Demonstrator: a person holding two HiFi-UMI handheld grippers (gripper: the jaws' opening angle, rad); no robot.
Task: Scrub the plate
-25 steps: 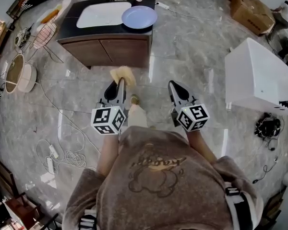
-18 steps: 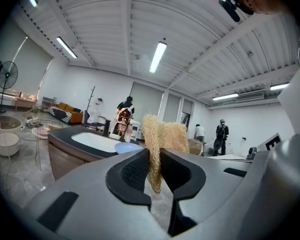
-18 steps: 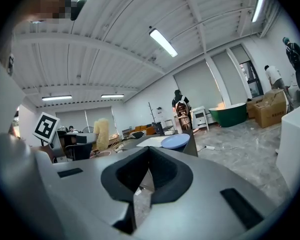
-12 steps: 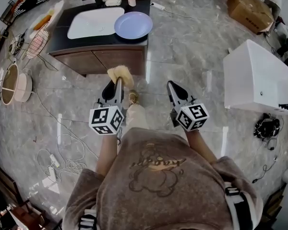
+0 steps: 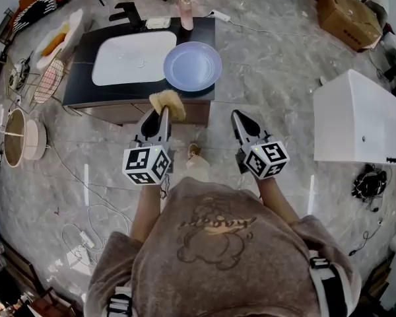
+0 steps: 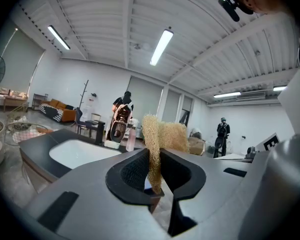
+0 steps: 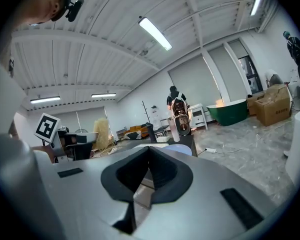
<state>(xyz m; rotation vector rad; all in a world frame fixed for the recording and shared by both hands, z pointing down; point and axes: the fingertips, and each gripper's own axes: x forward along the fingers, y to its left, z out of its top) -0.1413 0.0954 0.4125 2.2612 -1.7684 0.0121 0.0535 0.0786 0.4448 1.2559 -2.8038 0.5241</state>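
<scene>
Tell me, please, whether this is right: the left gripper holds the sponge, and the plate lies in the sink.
Not quite: the plate lies on the counter beside the sink, not in it, as the head view shows. The left gripper does hold the sponge.

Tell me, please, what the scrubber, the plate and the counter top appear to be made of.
Scrubber: tan, coarse, open-fibred and matte, so probably loofah or a similar plant fibre.
Plate: pale blue and smooth with a soft sheen; glazed ceramic or plastic, the look leaves it open.
Counter top: dark, flat, low gloss; possibly stone or laminate.
</scene>
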